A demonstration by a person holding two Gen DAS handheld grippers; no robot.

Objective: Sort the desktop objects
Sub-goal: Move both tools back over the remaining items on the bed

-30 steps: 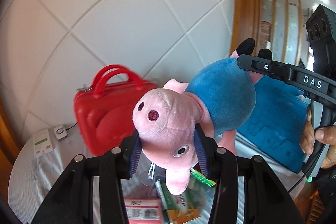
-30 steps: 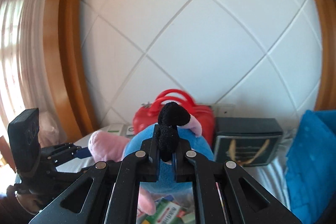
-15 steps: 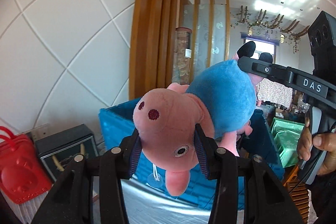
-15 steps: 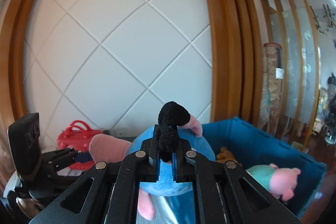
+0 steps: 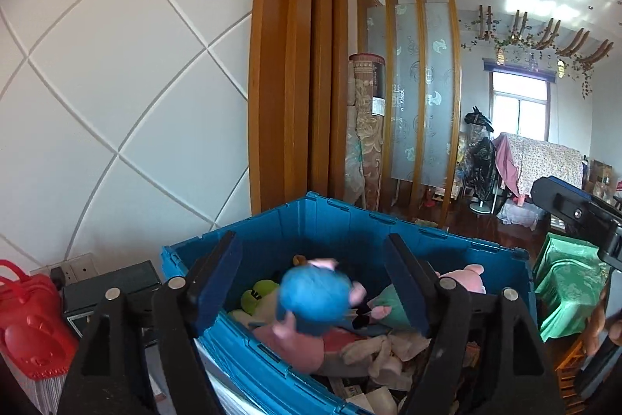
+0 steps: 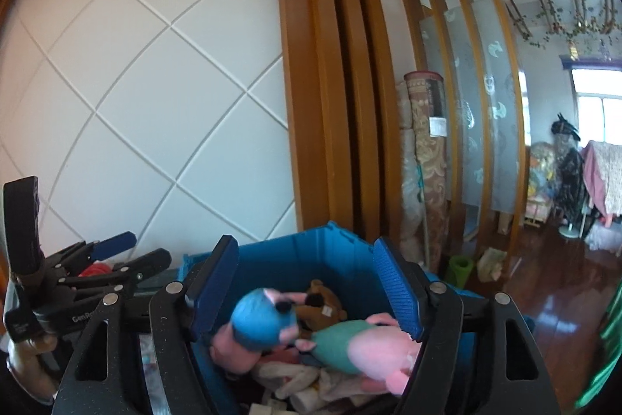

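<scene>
Since half a second ago both tongs have let go: the left gripper (image 5: 311, 282) and right gripper (image 6: 307, 286), then clamped on the blue-bodied pig plush (image 5: 313, 302), now stand with fingers wide apart and empty. The plush, blurred, lies or is still dropping inside the blue crate (image 5: 268, 224), atop the pile. The placing step appears complete; the next move calls for turning back toward the desk for another object. The crate also holds a green-dressed pig plush (image 6: 361, 341), a brown bear (image 6: 324, 304), a green toy (image 5: 258, 294) and beige soft items.
</scene>
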